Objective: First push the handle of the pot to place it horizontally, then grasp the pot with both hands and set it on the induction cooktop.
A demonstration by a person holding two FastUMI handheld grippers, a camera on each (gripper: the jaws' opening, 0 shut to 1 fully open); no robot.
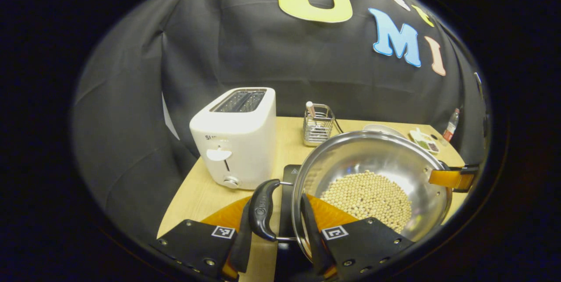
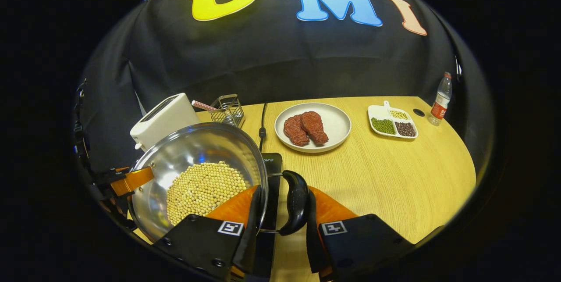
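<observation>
A steel pot [image 1: 372, 159] holding soybeans [image 1: 366, 196] hangs tilted between my two grippers. My left gripper [image 1: 277, 206] is shut on the pot's black side handle [image 1: 263, 209], with its right finger at the rim. Across the pot, the right gripper's orange finger [image 1: 451, 178] grips the opposite side. In the right gripper view, my right gripper [image 2: 284, 195] is shut on the other black handle [image 2: 296, 203], and the left gripper [image 2: 129, 181] holds the far rim of the pot [image 2: 197, 146]. The black induction cooktop [image 2: 272, 161] lies just under the pot; whether they touch is unclear.
A white toaster [image 1: 236, 137] and a wire utensil rack [image 1: 317, 124] stand behind the cooktop [image 1: 289, 176]. To the right on the wooden table [image 2: 394, 176] are a plate of two steaks [image 2: 313, 126], a divided dish of beans [image 2: 392, 122] and a bottle [image 2: 439, 98].
</observation>
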